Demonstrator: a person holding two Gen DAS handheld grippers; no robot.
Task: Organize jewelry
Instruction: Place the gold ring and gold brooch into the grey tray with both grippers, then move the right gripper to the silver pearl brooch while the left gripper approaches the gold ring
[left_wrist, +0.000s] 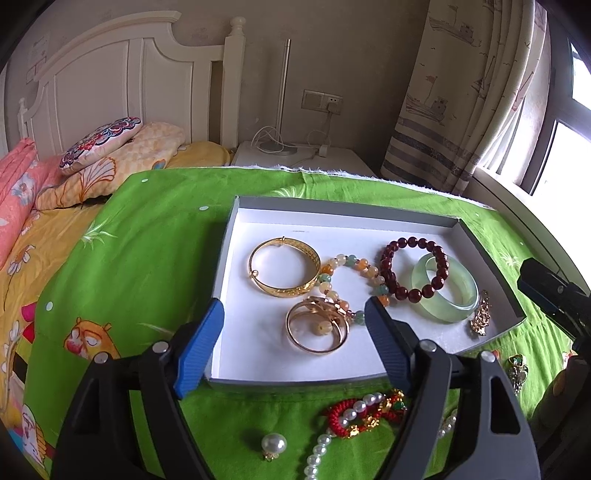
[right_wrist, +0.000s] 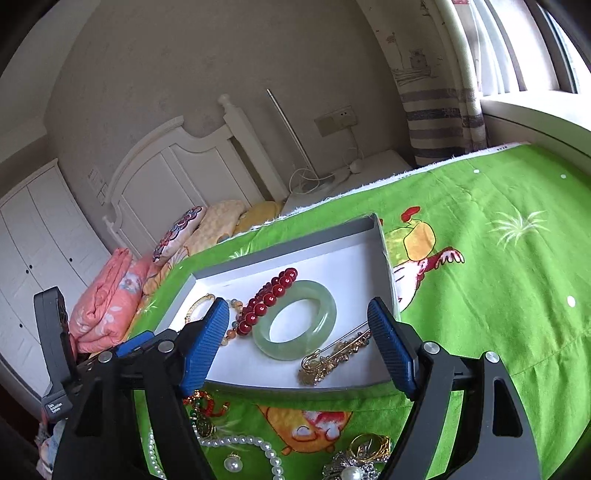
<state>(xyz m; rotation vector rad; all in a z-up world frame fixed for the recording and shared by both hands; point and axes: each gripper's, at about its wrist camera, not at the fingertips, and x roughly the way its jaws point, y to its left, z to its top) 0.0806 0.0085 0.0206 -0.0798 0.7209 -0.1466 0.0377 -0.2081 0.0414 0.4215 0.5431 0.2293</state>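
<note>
A shallow white tray (left_wrist: 258, 236) with grey walls lies on the green cloth. It holds a gold bangle (left_wrist: 285, 271), a rose-gold ring bangle (left_wrist: 317, 330), a pastel bead bracelet (left_wrist: 364, 267), a dark red bead bracelet (left_wrist: 413, 269), a pale green jade bangle (left_wrist: 445, 290) and a gold brooch (left_wrist: 480, 317). My left gripper (left_wrist: 293, 314) is open and empty above the tray's near edge. My right gripper (right_wrist: 297, 314) is open and empty over the jade bangle (right_wrist: 295, 319) and gold brooch (right_wrist: 332, 356). The tray's wall (right_wrist: 288, 242) shows in the right wrist view too.
On the cloth in front of the tray lie a pearl necklace (left_wrist: 332, 435), a red cord bracelet (left_wrist: 364, 413), a pearl earring (left_wrist: 273, 445), a green brooch (left_wrist: 517, 369), a gold ring (right_wrist: 369, 446) and a silver pearl brooch (right_wrist: 351, 469). A bed with pillows (left_wrist: 99, 147) stands to the left.
</note>
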